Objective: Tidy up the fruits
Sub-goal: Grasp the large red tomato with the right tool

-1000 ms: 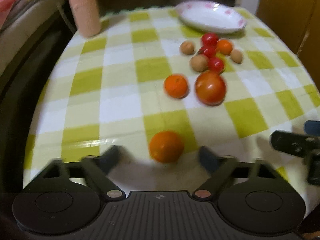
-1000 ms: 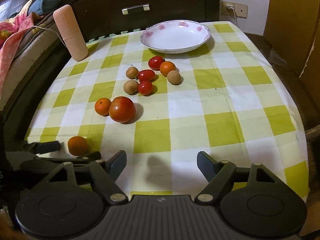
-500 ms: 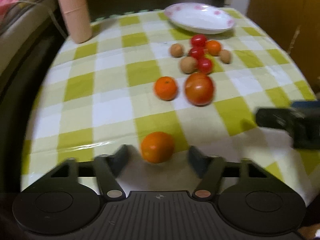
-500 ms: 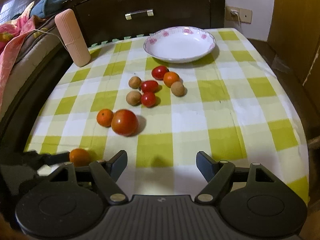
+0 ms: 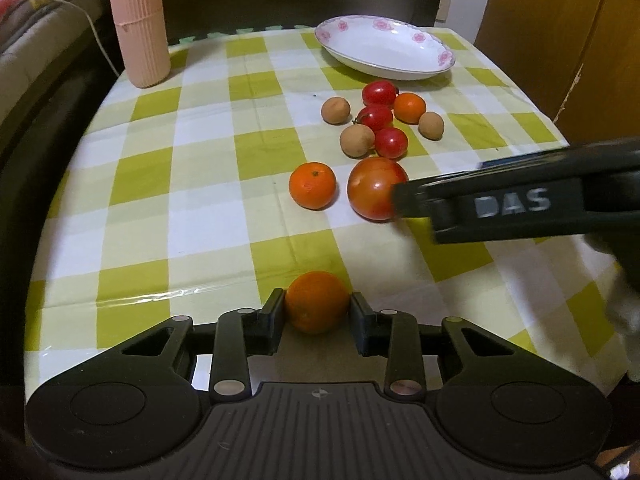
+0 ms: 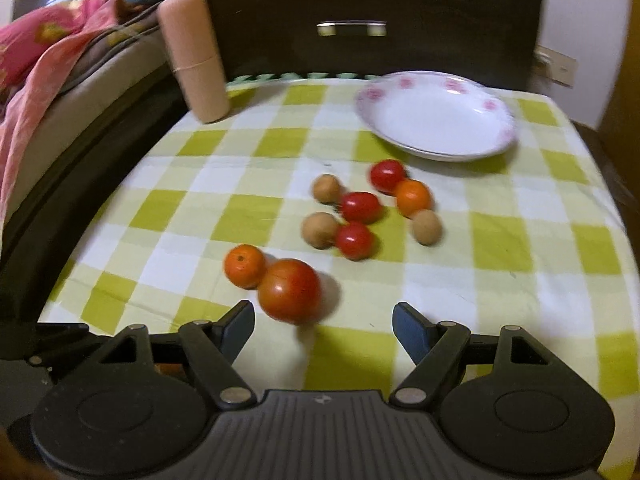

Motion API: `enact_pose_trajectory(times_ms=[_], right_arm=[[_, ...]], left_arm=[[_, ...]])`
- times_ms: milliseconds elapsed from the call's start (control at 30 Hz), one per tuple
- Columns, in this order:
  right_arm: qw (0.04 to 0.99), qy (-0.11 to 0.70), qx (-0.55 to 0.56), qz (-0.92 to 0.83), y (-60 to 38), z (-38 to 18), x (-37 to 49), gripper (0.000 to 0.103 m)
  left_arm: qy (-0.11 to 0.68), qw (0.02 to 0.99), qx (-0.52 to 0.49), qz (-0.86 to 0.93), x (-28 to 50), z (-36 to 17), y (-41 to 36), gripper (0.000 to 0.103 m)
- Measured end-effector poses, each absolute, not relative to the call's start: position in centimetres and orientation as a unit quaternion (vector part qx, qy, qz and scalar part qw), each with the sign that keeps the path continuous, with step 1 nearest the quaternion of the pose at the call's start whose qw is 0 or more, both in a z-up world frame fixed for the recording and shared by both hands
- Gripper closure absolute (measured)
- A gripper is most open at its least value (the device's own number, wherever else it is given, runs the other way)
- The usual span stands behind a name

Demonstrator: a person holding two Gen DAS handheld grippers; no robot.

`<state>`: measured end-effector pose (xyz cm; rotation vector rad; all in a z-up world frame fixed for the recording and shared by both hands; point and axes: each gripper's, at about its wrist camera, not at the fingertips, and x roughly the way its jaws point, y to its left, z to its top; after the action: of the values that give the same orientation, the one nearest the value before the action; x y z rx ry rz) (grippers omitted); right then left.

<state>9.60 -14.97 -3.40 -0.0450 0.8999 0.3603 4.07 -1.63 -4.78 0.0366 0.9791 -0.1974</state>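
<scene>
On the green-checked tablecloth (image 5: 200, 216), near its front edge, lies an orange (image 5: 317, 302). My left gripper (image 5: 318, 312) is shut on it, one pad against each side. Farther back lie a big tomato (image 5: 374, 188), a small orange (image 5: 313, 185), and a cluster of cherry tomatoes (image 5: 391, 142), longans (image 5: 357, 141) and one more small orange (image 5: 409, 108). A white flowered plate (image 5: 384, 50) stands empty at the back. My right gripper (image 6: 324, 322) is open, and the big tomato (image 6: 290, 290) sits just ahead of its left finger. From the side, the right gripper (image 5: 500, 204) reaches the tomato's right flank.
A tall pink ribbed cylinder (image 5: 138, 24) stands at the back left corner. A dark drawer front (image 6: 352, 28) rises behind the table, and a bed with a pink blanket (image 6: 32, 64) lies to the left. A wooden panel (image 5: 560, 32) stands at the right.
My left gripper's fingers closed from wide open onto the near orange. The right gripper moved forward and left, up to the big tomato.
</scene>
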Motion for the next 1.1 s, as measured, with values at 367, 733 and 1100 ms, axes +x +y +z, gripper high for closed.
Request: enact_pose_trajectory(times_ms=[367, 733, 1100], right_arm=[[0.860, 0.465, -0.033, 0.210, -13.4, -6.0, 12.6, 0.054], [0.868, 0.458, -0.032, 0.190, -14.3, -5.3, 12.1, 0.063], [0.891, 0.423, -0.009, 0.164, -16.8, -1.8, 10.7, 0.063]], left_arm=[[0.469, 0.877, 0.013, -0.104, 4.4, -4.9, -1.7, 0.061], [0.467, 0.877, 0.030, -0.103, 4.5, -4.9, -2.1, 0.062], [0.452, 0.887, 0.016, -0.090, 5.2, -2.5, -1.9, 0.062]])
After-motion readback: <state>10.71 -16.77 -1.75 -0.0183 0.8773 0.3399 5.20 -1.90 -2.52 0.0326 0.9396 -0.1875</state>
